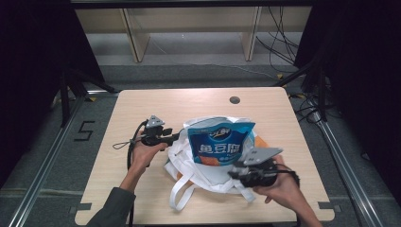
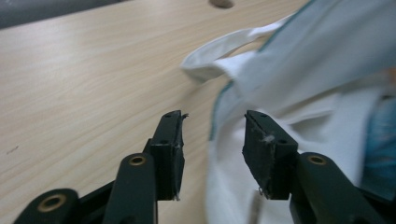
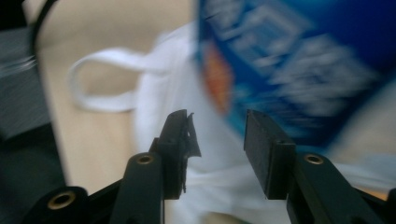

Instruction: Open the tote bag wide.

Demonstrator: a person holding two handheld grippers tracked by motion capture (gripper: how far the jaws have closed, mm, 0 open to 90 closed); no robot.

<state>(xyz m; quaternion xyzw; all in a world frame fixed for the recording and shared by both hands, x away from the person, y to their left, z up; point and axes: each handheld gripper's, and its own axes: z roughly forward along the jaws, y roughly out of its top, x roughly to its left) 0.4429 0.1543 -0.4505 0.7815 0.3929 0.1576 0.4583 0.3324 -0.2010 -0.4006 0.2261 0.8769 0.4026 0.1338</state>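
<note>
- High view: my left gripper [image 1: 176, 137] sits at the left edge of the white tote bag [image 1: 208, 177], which lies at the middle of the wooden table [image 1: 142, 104]. My right gripper [image 1: 236, 171] sits at the bag's near right side. A blue snack pouch [image 1: 220, 144] stands tilted in the bag mouth, between the two grippers. One bag handle [image 1: 176, 195] trails toward the near table edge.
- Left gripper view: my jaws stand apart with a clear gap. The white tote bag [image 2: 299, 84] lies just ahead and to the right; its edge runs up through the gap, and neither pad presses on it. A folded strap [image 2: 219, 51] rests on the wooden table [image 2: 84, 84] beyond.
- Right gripper view: my jaws stand apart, clamped on nothing. The blurred blue snack pouch [image 3: 299, 60] lies just beyond the fingertips, above the white tote bag [image 3: 219, 158]. A looped handle [image 3: 107, 79] lies to the left on the table.
</note>
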